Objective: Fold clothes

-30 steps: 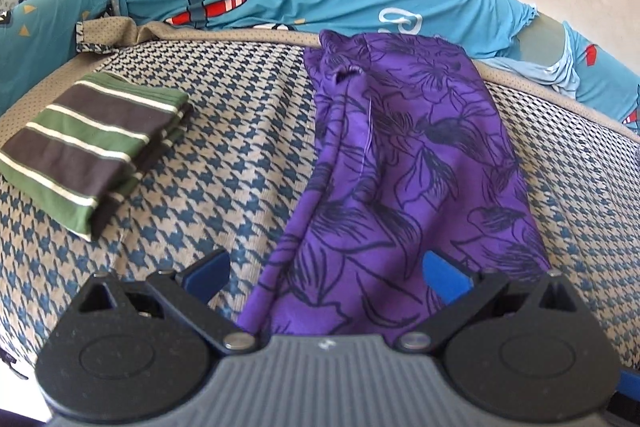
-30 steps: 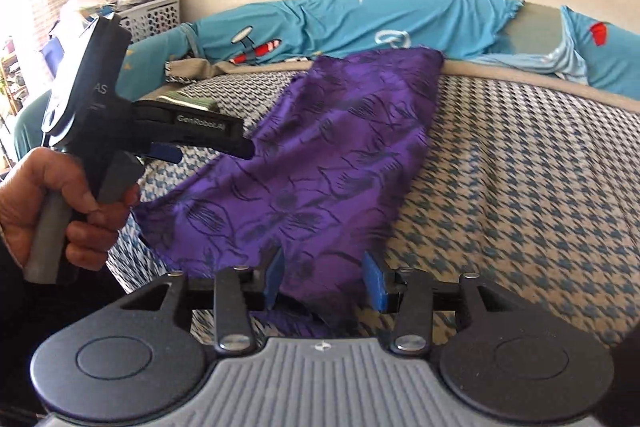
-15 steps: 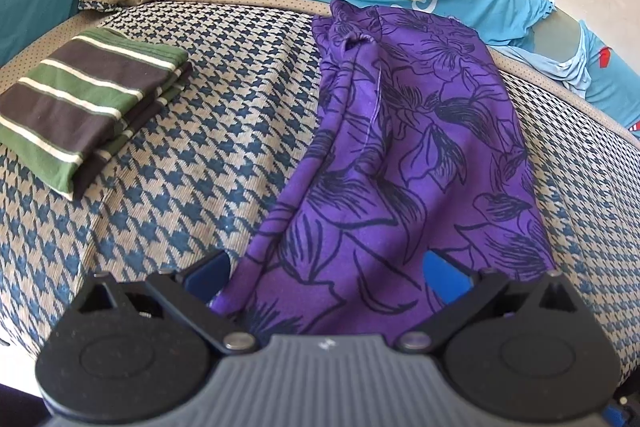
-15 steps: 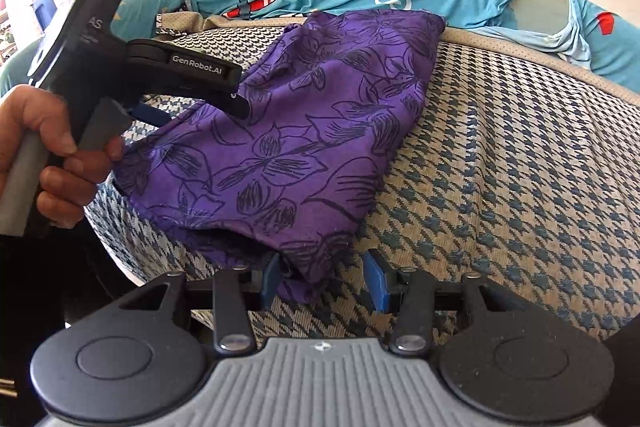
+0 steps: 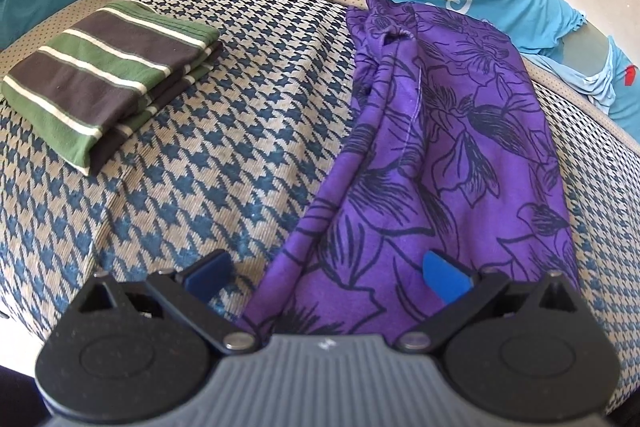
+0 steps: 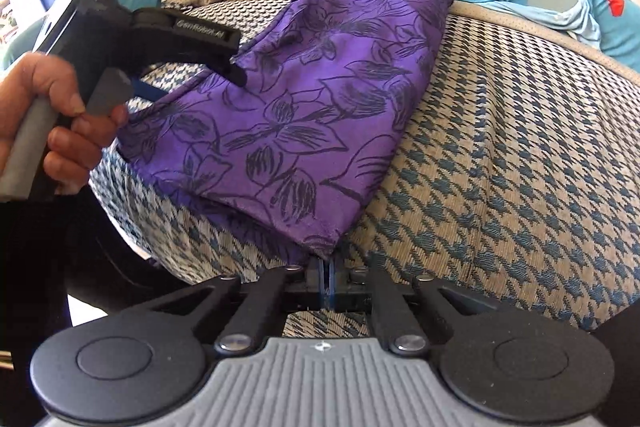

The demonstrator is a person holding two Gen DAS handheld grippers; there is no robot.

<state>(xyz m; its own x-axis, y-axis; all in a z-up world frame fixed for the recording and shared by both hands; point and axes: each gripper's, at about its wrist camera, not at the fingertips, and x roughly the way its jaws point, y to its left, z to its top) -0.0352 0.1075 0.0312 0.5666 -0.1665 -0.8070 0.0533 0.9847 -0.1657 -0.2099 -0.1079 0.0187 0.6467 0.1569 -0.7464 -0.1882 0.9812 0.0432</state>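
Your right gripper (image 6: 325, 277) has just snapped closed on the near corner of the purple floral garment (image 6: 320, 99), where a moment ago its jaws stood apart around that hem. The garment lies lengthwise across the houndstooth mattress (image 5: 224, 155), filling the centre and right of the left view. Your left gripper (image 5: 326, 269) stays wide open over the other near corner, gripping nothing, so you likely need that pinch before lifting to fold. The folded striped shirt (image 5: 108, 83) sits upper left.

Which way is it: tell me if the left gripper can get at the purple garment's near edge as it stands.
Probably yes. The left gripper is open, and the purple garment already lies between its fingers with nothing over it. The striped folded garment lies well aside.
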